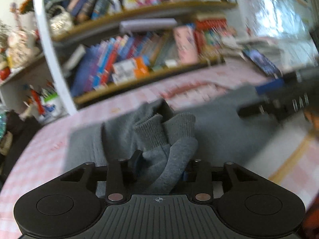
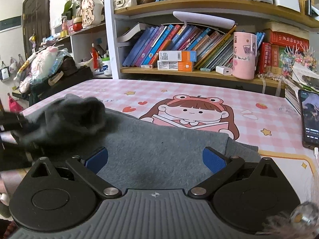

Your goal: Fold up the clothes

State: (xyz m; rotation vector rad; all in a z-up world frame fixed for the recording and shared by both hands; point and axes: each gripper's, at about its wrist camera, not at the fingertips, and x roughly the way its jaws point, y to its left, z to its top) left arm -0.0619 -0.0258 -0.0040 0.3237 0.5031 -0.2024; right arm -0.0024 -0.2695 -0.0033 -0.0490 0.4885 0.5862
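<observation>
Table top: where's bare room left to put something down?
Free: the pink cloth between the grey garment and the bookshelf, over the cartoon girl. Crowded: the right edge, with a phone and stacked papers.

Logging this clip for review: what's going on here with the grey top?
A person with a gripper in each hand is folding a grey sweatshirt on a pink checked tablecloth. The left gripper has a bunched sleeve with a ribbed cuff between its fingers, over the garment's body. The right gripper is open above the flat fabric, holding nothing.
</observation>
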